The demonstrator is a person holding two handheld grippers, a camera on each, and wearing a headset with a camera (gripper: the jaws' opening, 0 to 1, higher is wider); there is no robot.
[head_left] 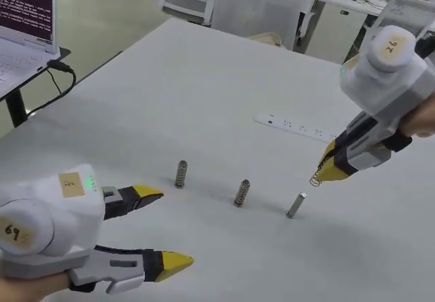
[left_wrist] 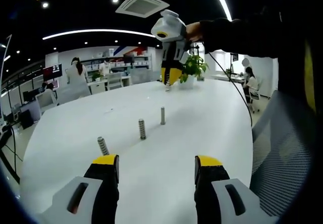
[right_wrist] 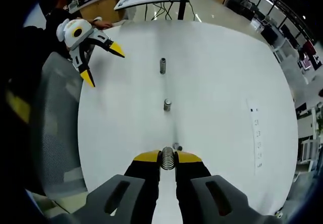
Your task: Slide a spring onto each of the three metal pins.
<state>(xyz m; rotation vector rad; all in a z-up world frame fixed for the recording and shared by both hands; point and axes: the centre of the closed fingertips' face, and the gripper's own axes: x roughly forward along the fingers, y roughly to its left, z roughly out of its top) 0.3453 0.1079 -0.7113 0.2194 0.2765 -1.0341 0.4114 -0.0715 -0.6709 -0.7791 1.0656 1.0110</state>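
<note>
Pinching one small coiled steel spring (right_wrist: 168,158), the right gripper (head_left: 325,173) has its yellow-tipped fingers (right_wrist: 149,157) narrow; the spring's long axis runs along them, pointing down at the one bare metal pin (head_left: 296,205) just beyond the tips. Farther off on the white counter (head_left: 204,98), the middle pin (head_left: 242,192) and end pin (head_left: 181,173) wear springs. The left gripper (head_left: 168,227) has fingers wide, empty.

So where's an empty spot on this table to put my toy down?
Free: the wide stretch of table beyond the power strip, and the near patch in front of the bare pin. Crowded: the pin row, where the right tool holds a spring, and around the left tool.
</note>
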